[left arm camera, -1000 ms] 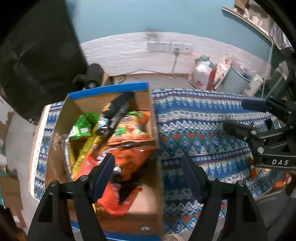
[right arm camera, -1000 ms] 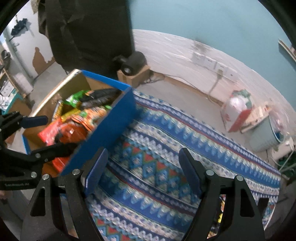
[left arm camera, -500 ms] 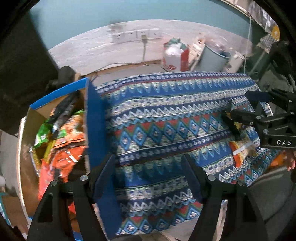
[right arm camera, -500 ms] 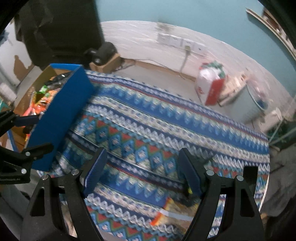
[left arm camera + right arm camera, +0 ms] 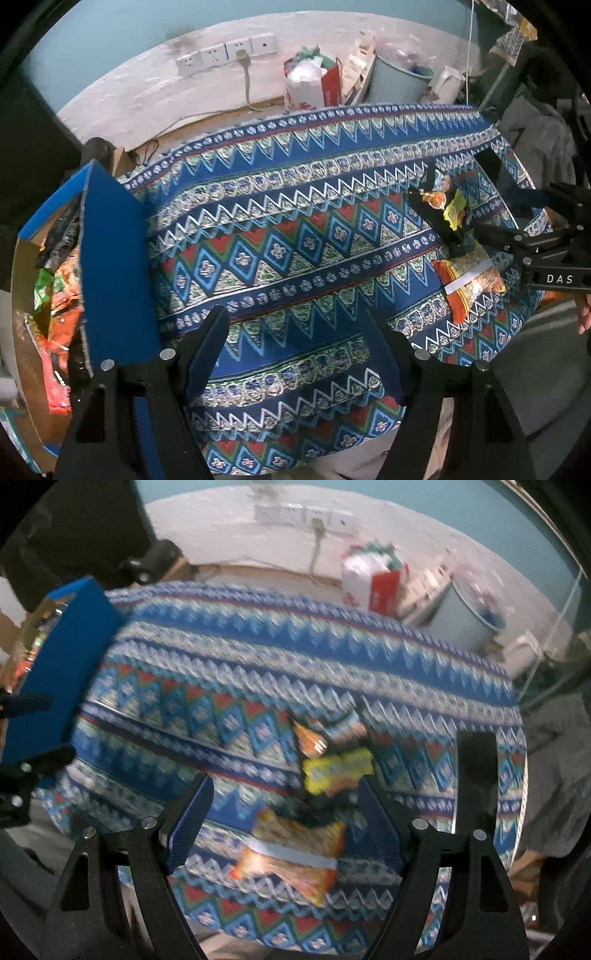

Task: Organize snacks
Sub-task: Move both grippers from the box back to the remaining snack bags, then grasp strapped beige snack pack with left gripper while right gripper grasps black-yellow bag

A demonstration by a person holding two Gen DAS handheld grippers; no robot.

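Observation:
A blue-edged cardboard box (image 5: 110, 266) full of snack packets (image 5: 55, 325) stands at the table's left end; it also shows in the right wrist view (image 5: 59, 672). Loose snacks lie at the right end: an orange packet (image 5: 469, 288), a yellow packet (image 5: 455, 210) and a dark packet (image 5: 436, 218). In the blurred right wrist view the orange packet (image 5: 295, 856) and yellow packet (image 5: 338, 770) lie just ahead of my right gripper (image 5: 284, 823), which is open and empty. My left gripper (image 5: 295, 354) is open and empty over the cloth, right of the box.
A blue patterned cloth (image 5: 295, 221) covers the table. Beyond the far edge are wall sockets (image 5: 225, 55) with a cable, a red and white bag (image 5: 314, 88) and a grey bin (image 5: 399, 81). A black bar (image 5: 474, 775) lies at the table's right end.
Both grippers have swung right, away from the box toward the loose snacks at the right end. The box has shifted to the left edge of both views. Both stay open.

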